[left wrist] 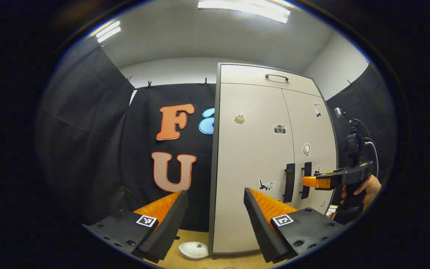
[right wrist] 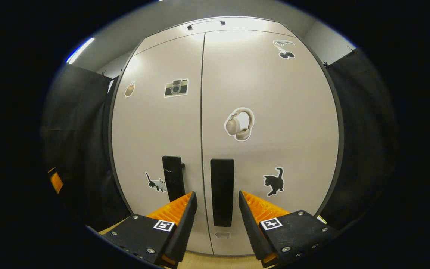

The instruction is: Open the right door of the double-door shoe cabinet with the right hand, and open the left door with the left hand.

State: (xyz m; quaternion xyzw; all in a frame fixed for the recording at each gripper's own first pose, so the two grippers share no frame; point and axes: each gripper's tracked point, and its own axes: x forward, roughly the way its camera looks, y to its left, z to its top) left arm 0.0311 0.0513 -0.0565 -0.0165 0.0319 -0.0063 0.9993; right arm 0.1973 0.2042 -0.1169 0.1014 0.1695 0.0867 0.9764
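**Right handle lined up between the open fingers; both doors shut**

In the right gripper view, our right gripper [right wrist: 217, 213] sits at the bottom centre of the frame, fingers spread wide and holding nothing. Straight ahead, rising out of the gap between them, stands the right door handle [right wrist: 222, 192], a dark bar whose long axis runs vertical. We judge that a forward push would bring the fingers to either side of it. The left door handle [right wrist: 173, 178] stands just left of the door seam, above our left finger.

In the left gripper view, our left gripper [left wrist: 215, 213] at the bottom centre is also wide open and empty, and lies farther back from the shoe cabinet [left wrist: 252, 157], which fills the centre right of the frame. The left handle appears just right of the right finger, so that hand must swing rightward.

Both doors look closed. They carry picture stickers, among them a camera [right wrist: 176, 87], headphones [right wrist: 239, 124] and a cat [right wrist: 274, 182]; we read no writing or brand.
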